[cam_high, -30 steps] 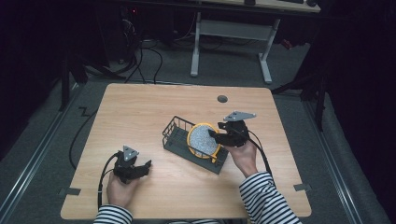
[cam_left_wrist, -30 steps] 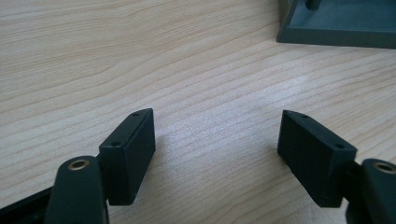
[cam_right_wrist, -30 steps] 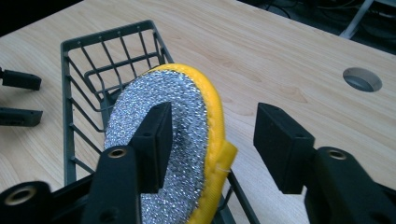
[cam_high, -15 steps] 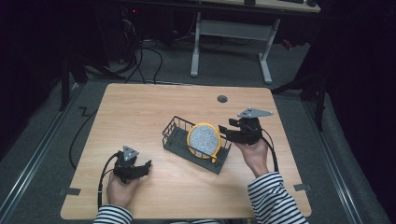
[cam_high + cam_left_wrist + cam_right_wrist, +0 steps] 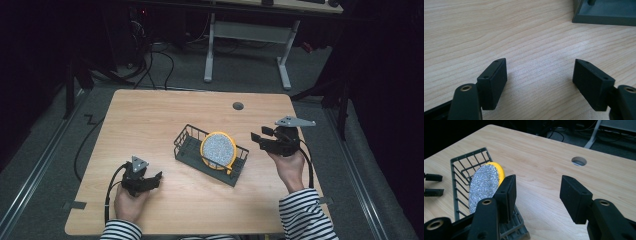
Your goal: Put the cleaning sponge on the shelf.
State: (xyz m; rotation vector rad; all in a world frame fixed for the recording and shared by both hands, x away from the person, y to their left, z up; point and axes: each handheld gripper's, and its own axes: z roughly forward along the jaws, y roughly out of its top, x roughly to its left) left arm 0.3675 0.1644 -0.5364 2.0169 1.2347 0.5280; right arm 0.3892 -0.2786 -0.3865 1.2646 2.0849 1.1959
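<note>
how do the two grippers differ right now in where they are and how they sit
The left gripper sits low near the table's front edge, well apart from the wire basket; the right gripper is held just beside the basket's right end, near the yellow scrub pad. The right gripper's grey plate is raised higher than the left's. Both are open, jaws wide apart, holding nothing.

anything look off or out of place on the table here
Mildly: the round yellow sponge stands on edge, leaning in the dark wire basket, which sits skewed to the table edges. Nothing looks spilled or damaged.
</note>
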